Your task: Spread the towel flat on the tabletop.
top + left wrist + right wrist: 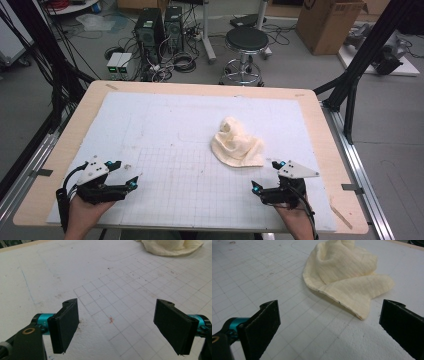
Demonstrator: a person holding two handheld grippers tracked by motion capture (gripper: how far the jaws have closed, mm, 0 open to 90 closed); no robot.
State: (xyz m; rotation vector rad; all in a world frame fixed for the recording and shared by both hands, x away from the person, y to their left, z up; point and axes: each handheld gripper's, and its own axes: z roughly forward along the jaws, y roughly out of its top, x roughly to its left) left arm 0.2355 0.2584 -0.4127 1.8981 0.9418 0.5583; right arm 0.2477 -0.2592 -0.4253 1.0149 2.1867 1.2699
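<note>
A crumpled cream cloth (236, 142) lies on the white gridded mat (190, 130), right of centre. My right gripper (266, 175) rests near the table's front edge just below the cloth, open, jaws wide apart with nothing between them. In the right gripper view the cloth (347, 277) lies a short way ahead of the jaws, one corner pointing at them. My left gripper (126, 173) sits at the front left, open and empty, over bare mat. In the left gripper view, an edge of the cloth (172, 246) shows far off at the top right.
The mat covers a wooden table (320, 125) with a bare rim all around. Beyond the far edge stand a black stool (245, 47), computer towers (157, 27) with tangled cables, and a cardboard box (327, 22). Black frame posts (370, 55) rise at both sides.
</note>
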